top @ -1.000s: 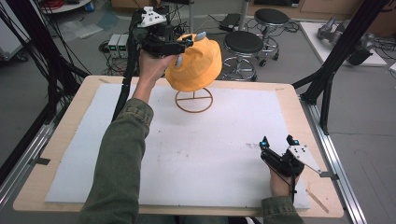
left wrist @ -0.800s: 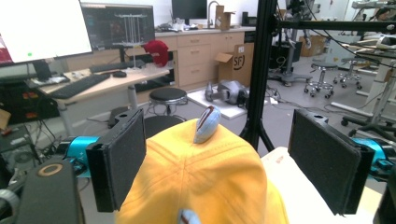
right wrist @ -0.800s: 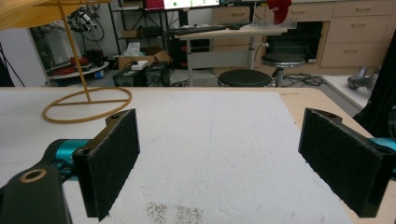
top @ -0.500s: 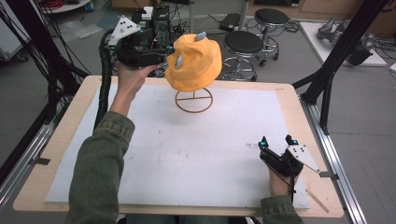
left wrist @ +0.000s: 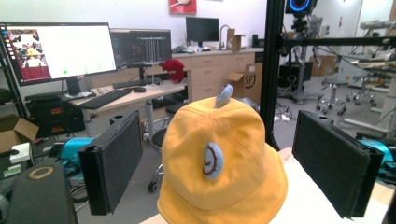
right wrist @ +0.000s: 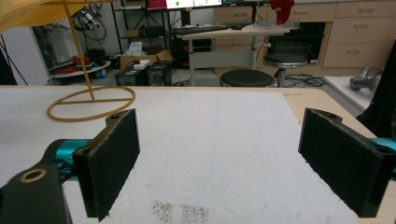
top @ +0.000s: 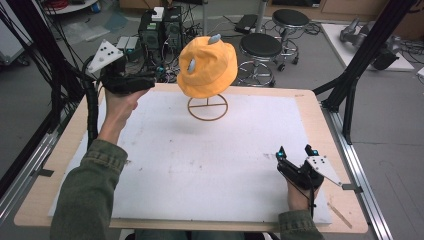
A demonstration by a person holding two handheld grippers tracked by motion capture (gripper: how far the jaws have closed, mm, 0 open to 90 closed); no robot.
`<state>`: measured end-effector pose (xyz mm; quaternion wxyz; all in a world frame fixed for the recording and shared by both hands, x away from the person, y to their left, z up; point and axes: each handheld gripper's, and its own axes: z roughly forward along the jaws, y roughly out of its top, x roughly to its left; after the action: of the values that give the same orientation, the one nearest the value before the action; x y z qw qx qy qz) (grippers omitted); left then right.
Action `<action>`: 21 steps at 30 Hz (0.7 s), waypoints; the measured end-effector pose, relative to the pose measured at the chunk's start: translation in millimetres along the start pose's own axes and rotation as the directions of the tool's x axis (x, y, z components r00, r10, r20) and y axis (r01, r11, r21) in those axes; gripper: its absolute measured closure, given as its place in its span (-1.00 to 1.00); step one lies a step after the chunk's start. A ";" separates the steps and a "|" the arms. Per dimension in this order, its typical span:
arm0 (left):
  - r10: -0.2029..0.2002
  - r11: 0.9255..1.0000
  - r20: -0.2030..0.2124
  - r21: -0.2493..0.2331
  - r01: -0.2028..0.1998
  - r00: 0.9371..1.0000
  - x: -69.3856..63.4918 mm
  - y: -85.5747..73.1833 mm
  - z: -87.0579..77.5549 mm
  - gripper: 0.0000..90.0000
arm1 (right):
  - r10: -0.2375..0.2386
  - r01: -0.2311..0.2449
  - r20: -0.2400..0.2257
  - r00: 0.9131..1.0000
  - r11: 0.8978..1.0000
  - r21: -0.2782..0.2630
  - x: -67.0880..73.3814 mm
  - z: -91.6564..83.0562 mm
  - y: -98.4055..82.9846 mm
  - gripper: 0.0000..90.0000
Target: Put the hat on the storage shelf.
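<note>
**Yellow hat rests on its stand as two grippers stand open**

A white sheet (top: 200, 165) covers most of a pale wooden table (top: 330, 120) in a workshop crowded with equipment. Beyond the far edge, black round stools (top: 261, 46) stand on a grey floor among cables and electronics boxes (top: 160, 30), and black frame struts (top: 367, 45) rise at both sides. The left gripper view takes in desks with lit monitors (left wrist: 60, 49), a keyboard and wooden cabinets along the back wall.

Near the table's far edge, a yellow bucket hat (top: 207, 67) with small grey-blue horns sits atop a thin wire stand (top: 207, 107) whose ring base lies on the sheet. In the left gripper view the hat (left wrist: 224, 172) shows between the two black jaws but farther off, touching neither.

The person's left arm, in an olive sleeve (top: 90, 195), stretches forward along the table's left side, the hand raised and holding the left gripper (top: 152, 80) level, pointed at the hat from just beside it, jaws wide apart and empty. The right hand (top: 297, 195) lies low on the sheet near the table's near right corner, well apart from the hat, its right gripper (top: 295, 151) aimed across the sheet with jaws likewise spread and empty. The stand's ring (right wrist: 91, 103) appears at the upper left of the right gripper view.
</note>
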<state>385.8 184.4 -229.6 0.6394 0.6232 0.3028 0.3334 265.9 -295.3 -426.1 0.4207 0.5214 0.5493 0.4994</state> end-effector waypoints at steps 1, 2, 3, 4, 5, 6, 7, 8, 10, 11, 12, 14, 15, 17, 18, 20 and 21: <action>0.002 1.000 0.001 0.004 -0.002 1.000 0.0 -2.6 -2.8 -0.63 | 0.000 0.000 0.001 1.000 1.000 -0.002 -0.1 -0.1 0.1 -0.74; 0.003 1.000 0.000 0.002 -0.003 1.000 -0.3 -5.3 -5.6 -0.64 | -0.003 0.003 0.002 1.000 1.000 -0.004 -0.4 0.0 0.1 -0.74; 0.006 1.000 0.001 -0.001 -0.006 1.000 -0.2 -7.9 -8.9 -0.64 | -0.003 0.003 0.002 1.000 1.000 -0.003 -0.5 0.0 0.1 -0.74; 0.007 1.000 -0.001 -0.004 -0.007 1.000 -0.1 -10.5 -12.2 -0.64 | -0.003 0.003 0.003 1.000 1.000 -0.003 -0.6 0.2 0.0 -0.74; 0.003 1.000 -0.005 -0.006 -0.003 1.000 0.2 -13.2 -15.6 -0.64 | 0.001 -0.001 0.003 1.000 1.000 0.000 -0.3 0.3 -0.1 -0.74; 0.003 1.000 -0.008 -0.007 -0.003 1.000 1.0 -15.9 -18.8 -0.64 | 0.004 -0.004 0.001 1.000 1.000 0.000 0.2 0.5 -0.2 -0.74; 0.001 1.000 -0.014 -0.006 -0.001 1.000 2.0 -18.6 -22.6 -0.64 | 0.000 0.000 0.001 1.000 1.000 0.000 0.2 0.5 -0.3 -0.74; -0.002 1.000 -0.020 -0.009 0.002 1.000 3.1 -21.8 -26.3 -0.64 | -0.006 0.006 0.001 1.000 1.000 0.001 0.2 0.5 -0.3 -0.74; -0.006 1.000 -0.023 -0.010 0.006 1.000 6.5 -28.8 -33.9 -0.64 | -0.005 0.005 -0.001 1.000 1.000 0.001 0.3 0.4 -0.3 -0.74; -0.005 1.000 -0.025 -0.009 0.005 1.000 8.7 -32.7 -37.5 -0.64 | -0.005 0.005 -0.002 1.000 1.000 -0.001 0.3 0.5 -0.3 -0.74; -0.012 1.000 -0.032 -0.008 0.012 0.999 10.9 -36.6 -40.9 -0.64 | -0.005 0.005 -0.002 1.000 1.000 0.000 0.2 0.5 -0.4 -0.74; -0.023 1.000 -0.047 -0.003 0.023 0.999 15.7 -44.0 -48.2 -0.64 | -0.006 0.006 -0.001 1.000 1.000 0.002 0.1 0.4 -0.4 -0.74; -0.025 1.000 -0.058 -0.003 0.025 0.998 17.7 -47.4 -52.0 -0.64 | -0.007 0.007 -0.001 1.000 1.000 0.002 0.1 0.4 -0.4 -0.74; -0.026 1.000 -0.075 -0.001 0.026 0.997 21.2 -54.8 -59.8 -0.64 | -0.006 0.006 0.000 1.000 1.000 0.000 0.1 0.4 -0.3 -0.74; -0.026 1.000 -0.084 -0.001 0.026 0.996 22.8 -58.7 -64.1 -0.64 | -0.005 0.005 0.001 1.000 1.000 0.002 0.2 0.5 -0.4 -0.74; -0.040 0.999 -0.103 -0.017 0.039 0.994 25.5 -66.8 -72.2 -0.64 | -0.006 0.006 0.003 1.000 1.000 0.003 0.0 1.2 -0.6 -0.74; -0.046 0.999 -0.110 -0.025 0.044 0.993 26.7 -70.7 -75.5 -0.64 | 0.001 -0.001 0.001 1.000 1.000 0.008 0.6 1.5 -0.8 -0.74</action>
<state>344.6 250.8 -302.5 0.6360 0.5896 0.3478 0.3562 267.1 -294.5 -427.1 0.4188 0.5235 0.5509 0.4971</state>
